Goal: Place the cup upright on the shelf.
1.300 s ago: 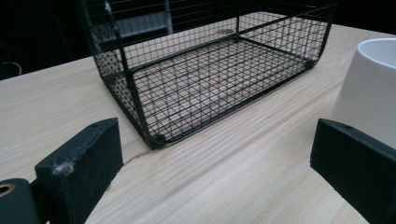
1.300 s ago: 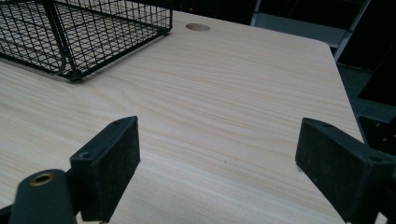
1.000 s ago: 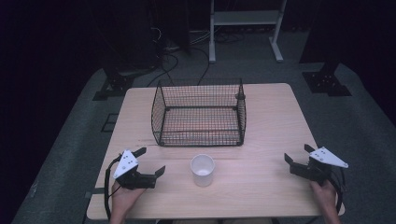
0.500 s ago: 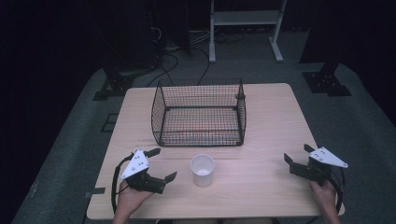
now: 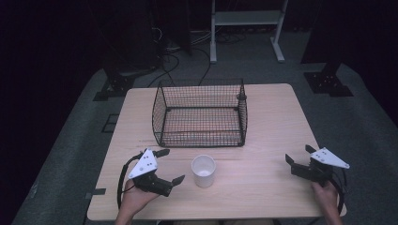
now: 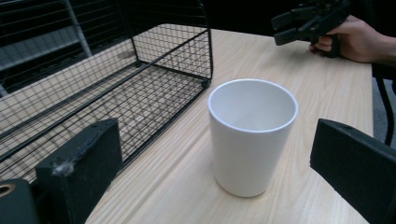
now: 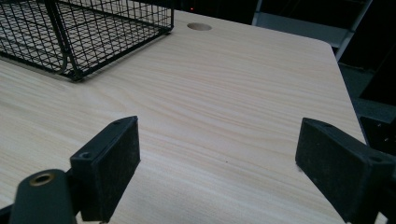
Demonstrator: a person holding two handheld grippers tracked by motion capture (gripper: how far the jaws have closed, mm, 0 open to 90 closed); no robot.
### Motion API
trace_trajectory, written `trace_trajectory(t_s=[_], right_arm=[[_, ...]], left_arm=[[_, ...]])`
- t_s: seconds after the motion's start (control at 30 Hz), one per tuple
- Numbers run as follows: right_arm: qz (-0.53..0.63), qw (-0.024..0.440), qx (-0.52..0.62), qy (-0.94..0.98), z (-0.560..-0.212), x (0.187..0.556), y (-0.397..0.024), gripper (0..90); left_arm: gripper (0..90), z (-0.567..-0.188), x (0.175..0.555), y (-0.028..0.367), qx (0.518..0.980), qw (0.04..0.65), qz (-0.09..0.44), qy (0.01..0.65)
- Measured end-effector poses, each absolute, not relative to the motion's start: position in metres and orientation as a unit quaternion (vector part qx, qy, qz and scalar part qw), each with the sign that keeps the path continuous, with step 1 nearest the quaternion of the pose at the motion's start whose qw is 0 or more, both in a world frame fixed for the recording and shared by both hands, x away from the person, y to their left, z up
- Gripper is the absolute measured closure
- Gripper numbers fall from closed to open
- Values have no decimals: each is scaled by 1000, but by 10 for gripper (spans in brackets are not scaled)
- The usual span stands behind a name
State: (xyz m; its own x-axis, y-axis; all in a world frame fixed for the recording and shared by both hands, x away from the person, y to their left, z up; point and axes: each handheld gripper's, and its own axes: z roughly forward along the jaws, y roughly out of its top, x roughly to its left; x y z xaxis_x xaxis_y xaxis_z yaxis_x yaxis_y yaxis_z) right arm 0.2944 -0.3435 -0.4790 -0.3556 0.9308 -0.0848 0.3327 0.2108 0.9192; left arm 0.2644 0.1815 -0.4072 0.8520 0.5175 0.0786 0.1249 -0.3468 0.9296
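High view: a white cup [image 5: 203, 170] is stood at the table's [image 5: 272, 122] six o'clock, before the wire basket [image 5: 200, 112]. With the left gripper [image 5: 170, 166] spread wide beside it, a clipped rim could topple it; the right gripper [image 5: 297, 158] is held agape, well apart.

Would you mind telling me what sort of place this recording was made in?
Probably a lab or studio set up for recording. A bare wooden table stands among dark surroundings, cables trail over the grey floor behind it, and a person holds a left tool and a right tool.
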Motion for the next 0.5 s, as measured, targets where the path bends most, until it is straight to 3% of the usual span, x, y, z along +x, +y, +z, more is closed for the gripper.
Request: trace_trajectory(t_s=[0.5], right_arm=[[436, 342, 451, 699, -479, 294, -343, 131]], left_arm=[[18, -406, 269, 156, 823, 518, 156, 173]])
